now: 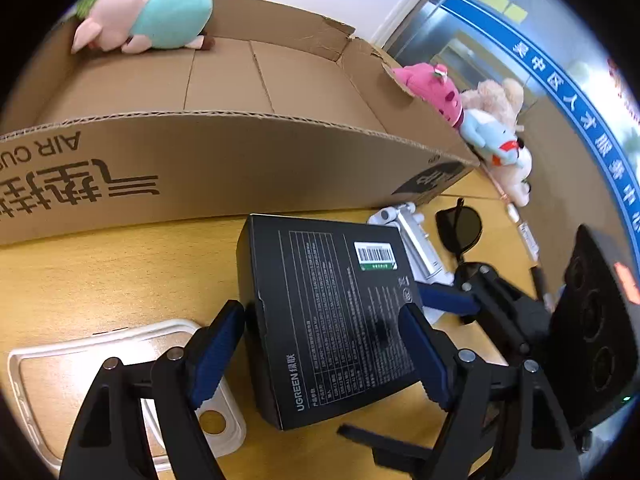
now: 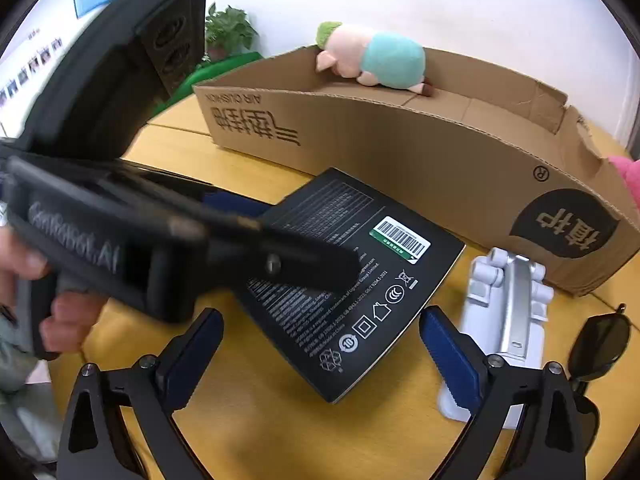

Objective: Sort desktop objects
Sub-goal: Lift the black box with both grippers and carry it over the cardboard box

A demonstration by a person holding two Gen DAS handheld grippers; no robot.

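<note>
Here my left tongs (image 1: 324, 356) stand spread around the black box (image 1: 332, 312), one blue pad on each side of it; the pad on the picture's left side sits just off the box's edge and the other lies over its printed face, and I cannot tell whether either one presses on it, so I count them as released. The box lies flat on the yellow wooden table (image 1: 100, 276), printed side up with its barcode sticker toward the far end, just in front of the long wall of the cardboard carton (image 1: 224, 160). My right tongs (image 2: 322, 354) are also spread wide and grasp nothing; their pads flank the near corner of the box without touching it. Beside the box, on the side away from my left hand (image 2: 48, 300), stands a white folding stand (image 2: 504, 320), and beyond that lie dark sunglasses (image 2: 600, 344). On the box's other side a clear phone case (image 1: 120, 380) rests flat on the table, partly under my left tongs. Behind the box, inside the carton, a pink plush pig (image 1: 148, 16) in teal lies at the far wall. More plush toys (image 1: 480, 120) sit past the carton's torn end.
</note>
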